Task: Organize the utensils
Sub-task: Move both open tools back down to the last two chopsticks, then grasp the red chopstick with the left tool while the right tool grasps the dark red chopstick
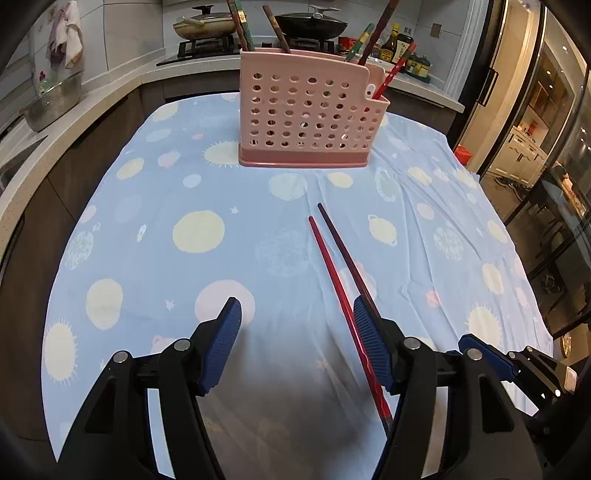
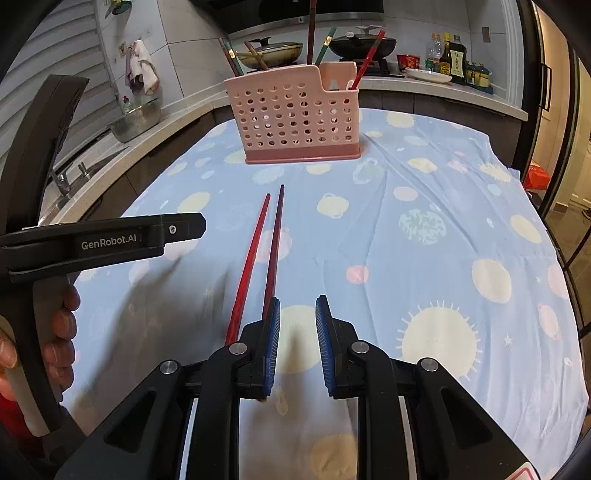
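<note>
While both grippers hang low over the cloth: two chopsticks lie loose on the table, neither one gripped.
Left gripper (image 1: 297, 314): jaws spread wide, nothing clamped between the blue pads (image 1: 221, 343).
Red chopstick (image 1: 341, 295): flat on the tablecloth (image 1: 147, 240), running just inside the left gripper's right-hand pad without being pinched; whether it brushes that pad cannot be told.
Dark chopstick (image 1: 341, 245): right beside the red one, its near end hidden behind that same pad.
Right gripper (image 2: 297, 314): jaws only narrowly apart, empty, bare cloth showing in the gap.
Pair seen from the right wrist: red chopstick (image 2: 249, 266) and dark chopstick (image 2: 275, 243) lie just left of the right gripper's left finger, their near ends tucked behind it.
Long axis: both run lengthwise from the near edge of the table toward the far edge, thin tips pointing at the holder, slightly splayed at the far end.
Pink holder (image 1: 306, 118): upright near the far edge, well apart from the pair's tips, with several chopsticks (image 1: 242, 26) standing in it.
Person's hand (image 2: 59, 332): wrapped round the left gripper's handle.
</note>
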